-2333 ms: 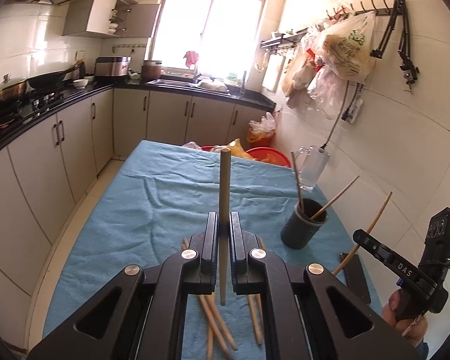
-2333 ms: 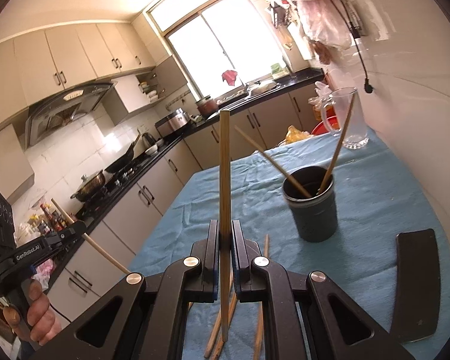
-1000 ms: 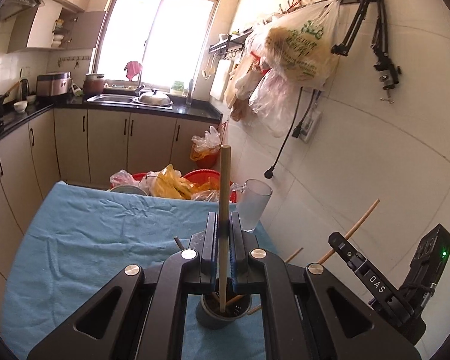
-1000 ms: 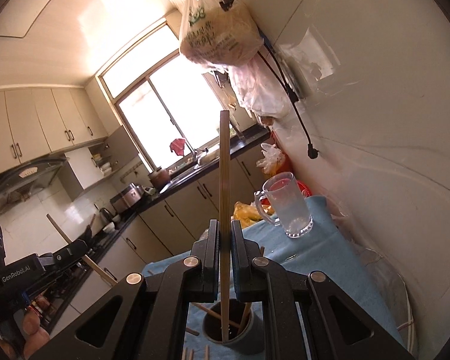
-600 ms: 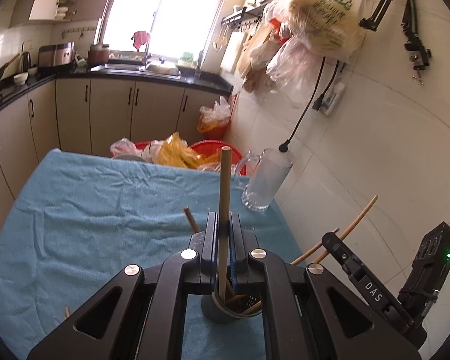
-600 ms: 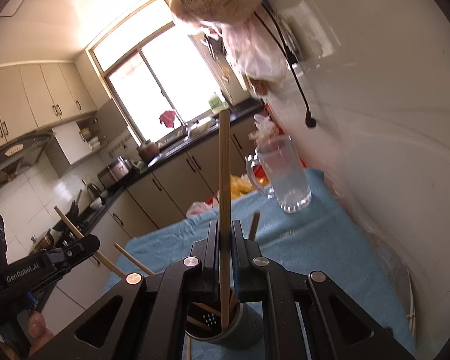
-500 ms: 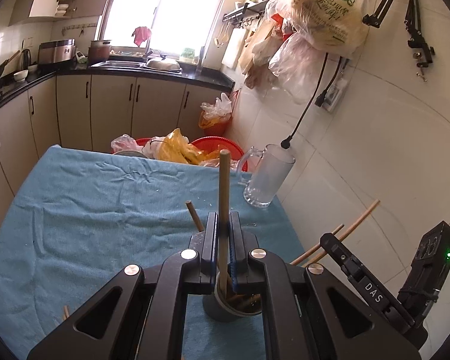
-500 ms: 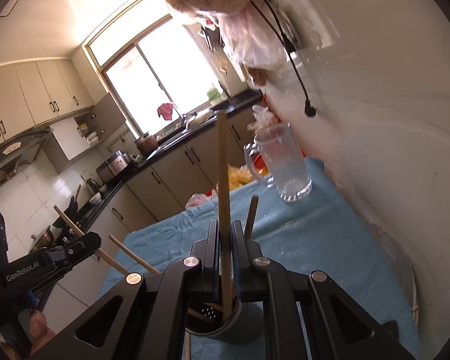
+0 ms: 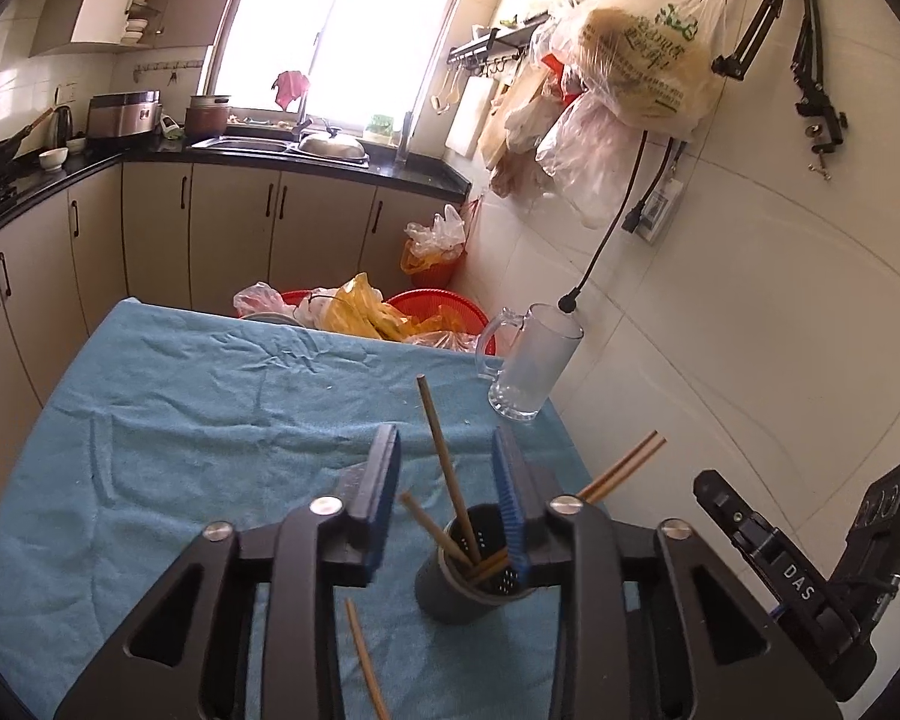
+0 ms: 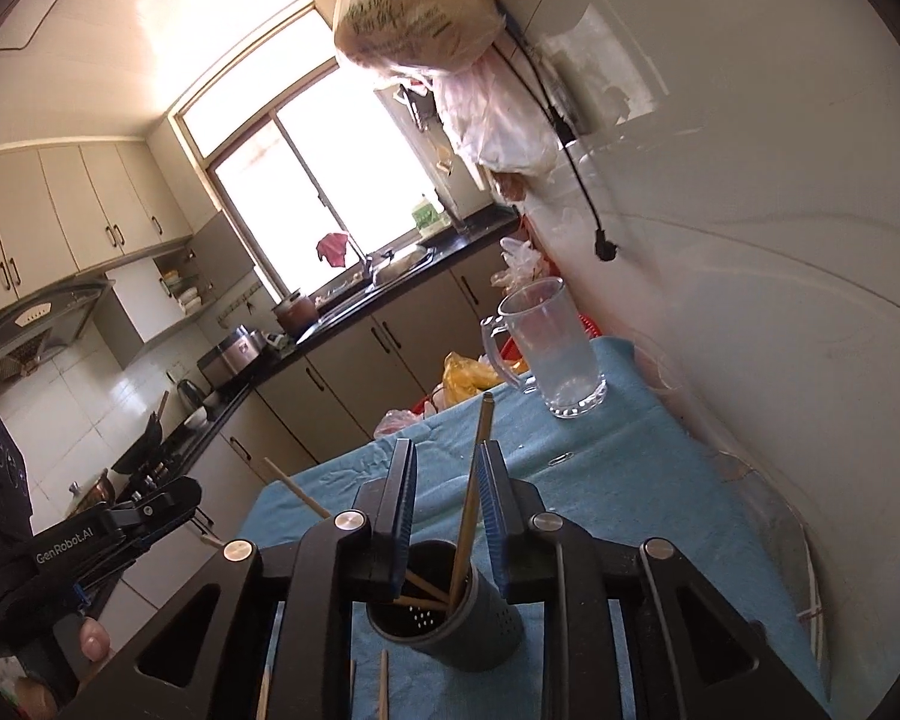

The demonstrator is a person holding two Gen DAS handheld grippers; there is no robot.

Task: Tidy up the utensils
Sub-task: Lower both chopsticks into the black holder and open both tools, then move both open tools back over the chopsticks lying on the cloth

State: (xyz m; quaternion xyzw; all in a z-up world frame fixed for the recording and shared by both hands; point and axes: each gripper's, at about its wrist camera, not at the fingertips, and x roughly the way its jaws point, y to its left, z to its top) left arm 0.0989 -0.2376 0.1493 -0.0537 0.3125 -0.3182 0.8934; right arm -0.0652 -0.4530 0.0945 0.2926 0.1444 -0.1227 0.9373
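Note:
In the left wrist view my left gripper point(image 9: 447, 504) hangs just over a dark grey utensil holder point(image 9: 468, 588). Its jaws are opening. A wooden chopstick point(image 9: 444, 462) leans free between the blue pads with its lower end in the holder. More chopsticks point(image 9: 621, 468) stick out of the holder to the right. In the right wrist view my right gripper point(image 10: 447, 501) is over the same holder point(image 10: 450, 624). Its jaws are opening too, and another chopstick point(image 10: 474, 474) stands loose between them, resting in the holder.
A blue cloth point(image 9: 210, 408) covers the table. A glass mug point(image 9: 528, 366) stands at its far right corner by the tiled wall. Loose chopsticks point(image 9: 363, 654) lie on the cloth in front of the holder. Red bins with bags point(image 9: 390, 315) sit beyond the far edge.
Both grippers came down over the holder with their chopsticks. Their jaws then parted, and each chopstick slid down into the holder and tilted.

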